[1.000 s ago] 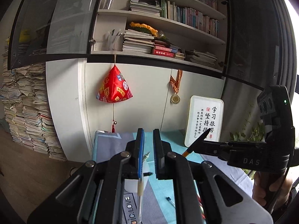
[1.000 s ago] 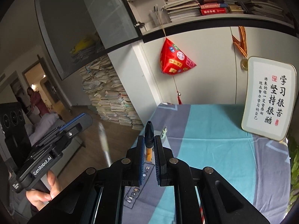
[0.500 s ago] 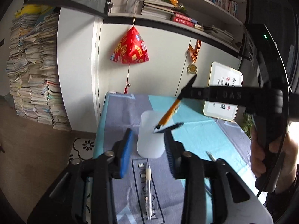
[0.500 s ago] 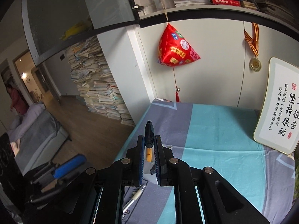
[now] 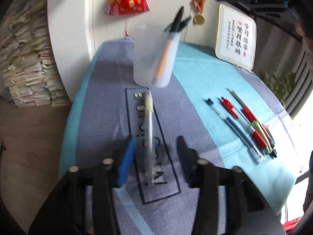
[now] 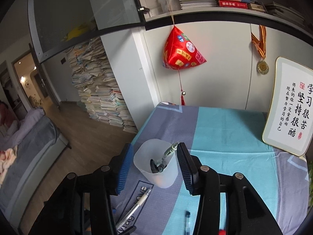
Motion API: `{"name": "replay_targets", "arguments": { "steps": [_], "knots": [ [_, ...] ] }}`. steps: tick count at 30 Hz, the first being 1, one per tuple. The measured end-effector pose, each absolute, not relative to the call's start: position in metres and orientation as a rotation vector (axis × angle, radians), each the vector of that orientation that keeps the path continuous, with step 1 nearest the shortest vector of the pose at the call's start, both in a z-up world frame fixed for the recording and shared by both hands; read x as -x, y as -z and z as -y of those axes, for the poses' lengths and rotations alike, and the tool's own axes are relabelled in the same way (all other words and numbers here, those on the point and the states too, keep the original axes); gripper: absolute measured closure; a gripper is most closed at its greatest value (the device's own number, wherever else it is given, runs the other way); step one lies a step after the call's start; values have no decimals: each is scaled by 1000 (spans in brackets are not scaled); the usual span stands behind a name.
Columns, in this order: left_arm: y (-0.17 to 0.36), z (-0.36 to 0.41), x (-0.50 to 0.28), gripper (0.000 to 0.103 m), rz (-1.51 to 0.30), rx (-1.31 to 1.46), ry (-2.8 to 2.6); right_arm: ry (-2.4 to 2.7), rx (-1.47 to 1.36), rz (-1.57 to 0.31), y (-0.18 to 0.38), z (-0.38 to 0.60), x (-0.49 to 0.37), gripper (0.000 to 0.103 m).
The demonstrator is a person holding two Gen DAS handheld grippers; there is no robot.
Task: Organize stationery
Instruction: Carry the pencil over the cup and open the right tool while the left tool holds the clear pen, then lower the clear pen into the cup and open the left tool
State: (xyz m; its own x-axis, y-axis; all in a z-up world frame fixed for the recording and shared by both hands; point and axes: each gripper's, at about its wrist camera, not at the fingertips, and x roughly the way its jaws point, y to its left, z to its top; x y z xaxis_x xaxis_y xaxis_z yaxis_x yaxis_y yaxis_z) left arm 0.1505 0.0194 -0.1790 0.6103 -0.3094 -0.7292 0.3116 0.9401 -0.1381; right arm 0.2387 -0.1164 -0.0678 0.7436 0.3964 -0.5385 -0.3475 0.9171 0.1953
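A frosted plastic cup [image 5: 154, 58] stands on the blue and grey tablecloth [image 5: 205, 74] and holds an orange pen and a dark pen. It also shows in the right wrist view [image 6: 156, 164]. My left gripper [image 5: 154, 148] is open, low over the cloth, its fingers on either side of a clear pen with a white cap [image 5: 149, 137]. My right gripper [image 6: 152, 160] is open and empty above the cup. Several pens [image 5: 246, 123] lie in a row on the right.
A framed calligraphy board [image 5: 235, 37] leans on the white cabinet at the back right. A red pyramid ornament [image 6: 182, 52] and a medal [image 6: 262, 66] hang on the cabinet. The table's left edge [image 5: 68, 125] drops to the wooden floor.
My right gripper opened and the orange pen now stands in the cup. My left gripper tilted down and came over the clear pen on the cloth, still open.
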Motion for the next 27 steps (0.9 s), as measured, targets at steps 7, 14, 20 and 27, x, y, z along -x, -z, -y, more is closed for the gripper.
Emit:
{"name": "replay_targets", "arguments": {
  "steps": [7, 14, 20, 27],
  "knots": [
    [159, -26, -149, 95, -792, 22, 369, -410, -136, -616, 78, 143, -212, 56],
    [102, -38, -144, 95, -689, -10, 359, -387, -187, -628, 97, 179, -179, 56],
    [52, -36, -162, 95, -705, -77, 471, -391, -289, -662, 111, 204, -170, 56],
    [28, -14, -222, 95, -850, -221, 489, -400, -371, -650, 115, 221, -160, 56]
  ]
}}
